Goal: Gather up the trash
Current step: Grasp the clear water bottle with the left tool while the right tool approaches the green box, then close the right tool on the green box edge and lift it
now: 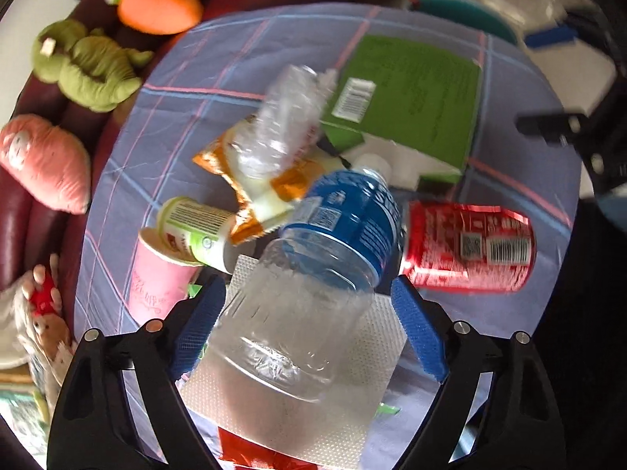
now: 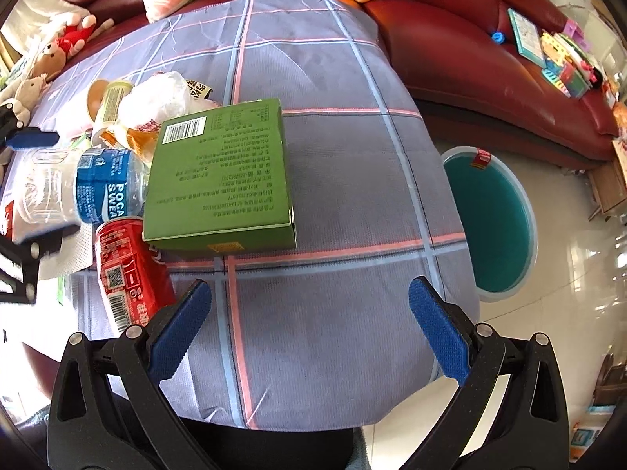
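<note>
The clear plastic bottle [image 1: 313,274] with the blue label lies on its side among the trash on the checked tablecloth [image 2: 333,180], its lower body between the blue pads of my left gripper [image 1: 309,321]. The jaws stand wide; the left pad [image 1: 200,329] looks right at the bottle's wall, the right pad [image 1: 419,333] stands clear of it, so I read no grip. Under the bottle lies a white textured sheet [image 1: 384,337]. Just beside it a red soda can [image 1: 470,246] lies on its side, with a green box [image 1: 407,105] flat behind. A crumpled clear bottle [image 1: 282,125] rests on an orange snack wrapper [image 1: 250,196], near a pink paper cup [image 1: 156,278]. My right gripper [image 2: 309,329] hangs open over bare cloth, holding nothing. A teal bin [image 2: 493,219] stands on the floor beside the table.
</note>
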